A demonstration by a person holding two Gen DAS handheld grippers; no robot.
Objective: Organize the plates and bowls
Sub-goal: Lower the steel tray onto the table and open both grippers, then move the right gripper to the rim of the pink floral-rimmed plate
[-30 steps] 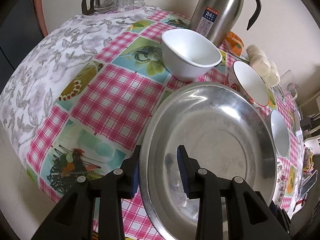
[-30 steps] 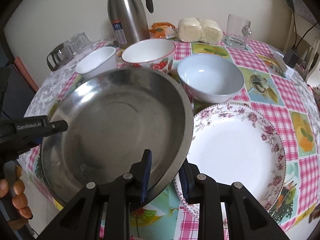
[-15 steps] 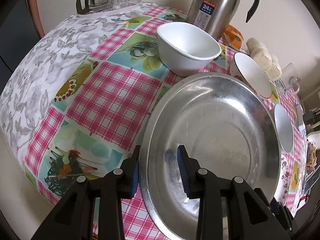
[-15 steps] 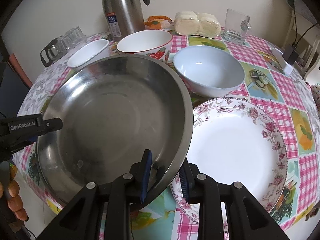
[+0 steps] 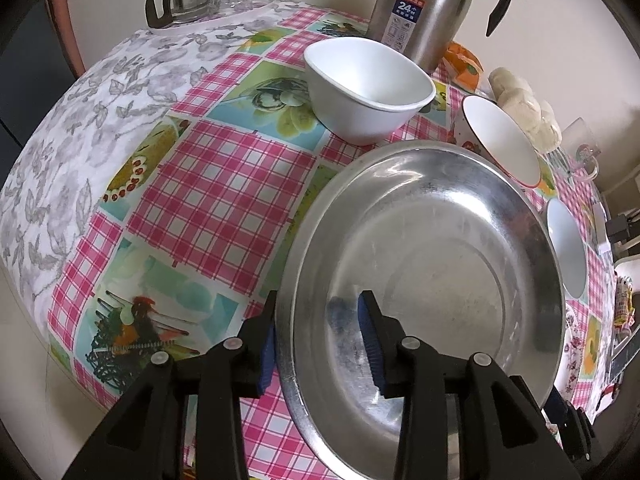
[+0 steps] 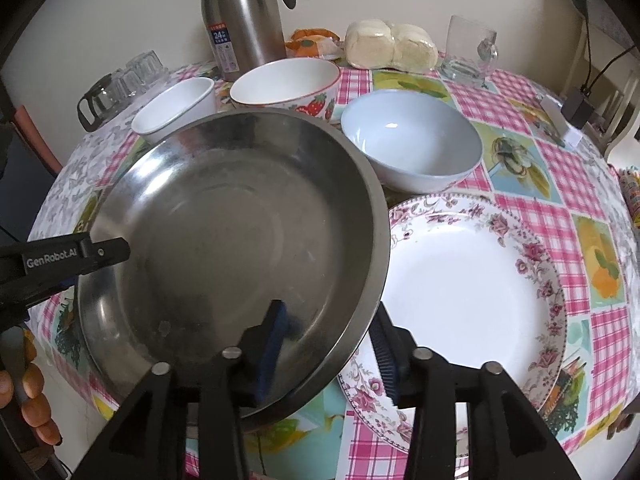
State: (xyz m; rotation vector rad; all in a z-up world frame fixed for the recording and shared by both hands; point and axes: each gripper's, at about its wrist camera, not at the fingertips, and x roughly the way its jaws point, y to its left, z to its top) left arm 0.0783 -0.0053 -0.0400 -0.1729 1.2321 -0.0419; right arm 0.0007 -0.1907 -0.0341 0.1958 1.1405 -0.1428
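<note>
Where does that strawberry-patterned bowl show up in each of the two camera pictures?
Left wrist view: the strawberry bowl sits at upper right, seen edge-on, just beyond the steel plate.
Right wrist view: the bowl sits top centre, behind the steel plate.
Shared landmark: the steel thermos stands behind it in both.

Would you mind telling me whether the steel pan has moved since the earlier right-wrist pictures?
Yes. The steel pan has come lower: its far rim covered part of the strawberry bowl a second ago and now sits below it.

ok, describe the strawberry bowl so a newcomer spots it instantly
Start at the steel thermos by the wall. Directly in front sits the strawberry bowl, between the small white bowl and the pale blue bowl. Only it has a red rim and painted strawberries.
</note>
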